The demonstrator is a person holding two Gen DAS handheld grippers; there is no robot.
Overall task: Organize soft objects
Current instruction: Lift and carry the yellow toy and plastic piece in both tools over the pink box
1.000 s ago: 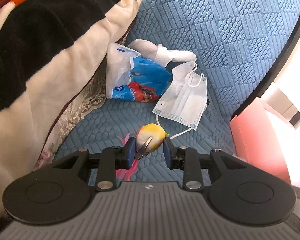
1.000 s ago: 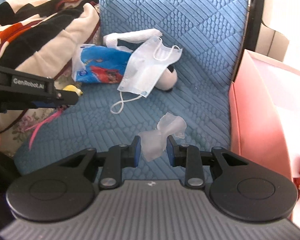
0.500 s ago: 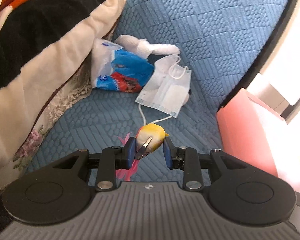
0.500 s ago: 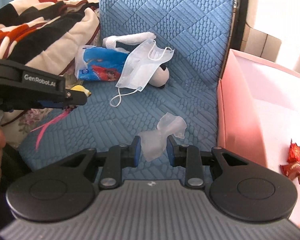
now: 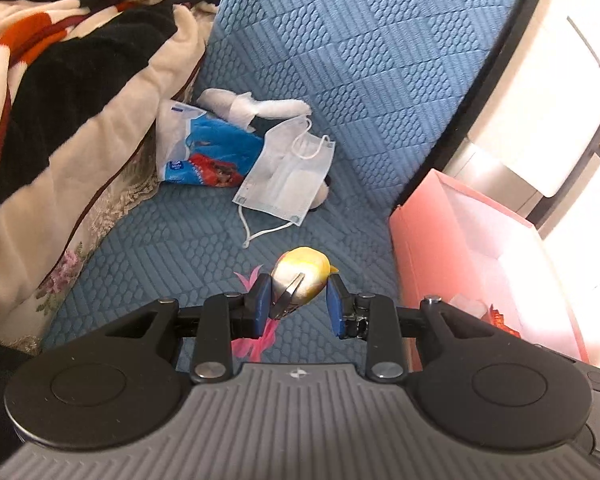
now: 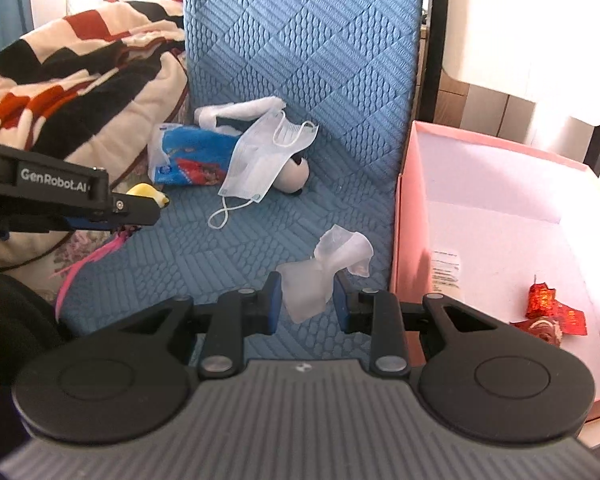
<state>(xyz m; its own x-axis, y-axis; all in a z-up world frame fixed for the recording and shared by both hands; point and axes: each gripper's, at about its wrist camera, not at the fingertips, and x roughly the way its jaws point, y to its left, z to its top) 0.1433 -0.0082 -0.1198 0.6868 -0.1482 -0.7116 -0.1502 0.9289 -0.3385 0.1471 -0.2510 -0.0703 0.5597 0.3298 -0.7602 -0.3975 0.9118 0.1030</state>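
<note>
My left gripper (image 5: 299, 305) is shut on a small yellow plush toy (image 5: 302, 274) with pink feather tails, held above the blue seat cushion (image 5: 180, 248). It also shows in the right wrist view (image 6: 146, 193) at the left. My right gripper (image 6: 305, 300) is shut on a crumpled translucent white cloth (image 6: 320, 270), just left of the pink box (image 6: 488, 216). A white face mask (image 5: 288, 178) lies over a white and black plush toy (image 5: 256, 106) beside a blue tissue pack (image 5: 204, 156) at the back of the seat.
A striped black, red and cream blanket (image 5: 60, 80) is piled on the left. The open pink box (image 5: 472, 240) stands right of the seat and holds red foil wrappers (image 6: 548, 312) and a label. The blue backrest (image 6: 300, 32) rises behind.
Both grippers have moved right and back toward the pink box with their loads still held. The box fills more of each view.
</note>
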